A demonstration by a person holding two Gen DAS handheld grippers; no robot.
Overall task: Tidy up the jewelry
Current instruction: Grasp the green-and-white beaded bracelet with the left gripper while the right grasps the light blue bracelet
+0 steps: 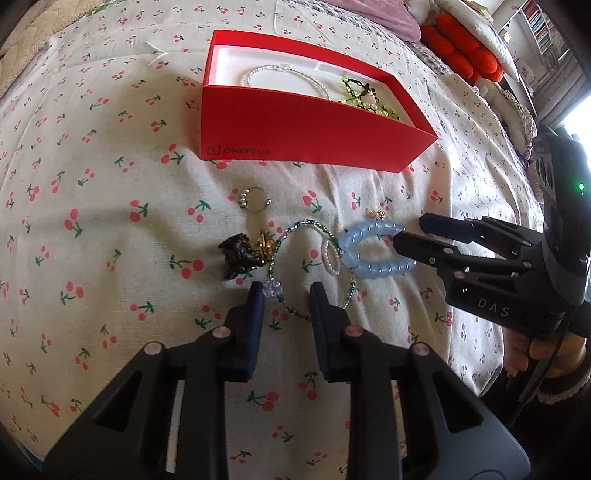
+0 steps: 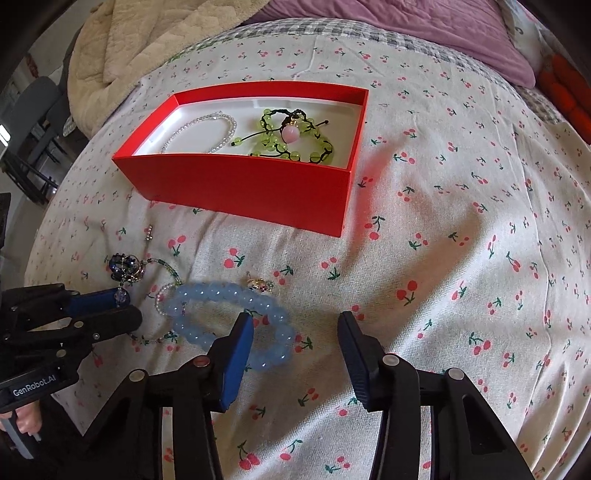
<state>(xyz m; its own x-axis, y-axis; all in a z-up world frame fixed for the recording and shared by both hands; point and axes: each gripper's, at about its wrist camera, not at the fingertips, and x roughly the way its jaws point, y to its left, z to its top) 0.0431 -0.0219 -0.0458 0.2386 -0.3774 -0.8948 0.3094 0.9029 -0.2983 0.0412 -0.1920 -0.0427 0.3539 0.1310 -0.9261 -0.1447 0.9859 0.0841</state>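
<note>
Now, blue bracelet (image 2: 236,321) beside open jaws.

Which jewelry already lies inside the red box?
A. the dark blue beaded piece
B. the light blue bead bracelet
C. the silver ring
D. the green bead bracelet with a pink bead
D: the green bead bracelet lies inside the red box, beside a clear bead strand.

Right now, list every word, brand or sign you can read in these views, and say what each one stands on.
"ONEPLUS", with a small logo before it: near wall of the red box.
"DAS": body of the right gripper.
"GenRobot.AI": body of the left gripper.
Book spines on the shelf: too small to read.
</note>
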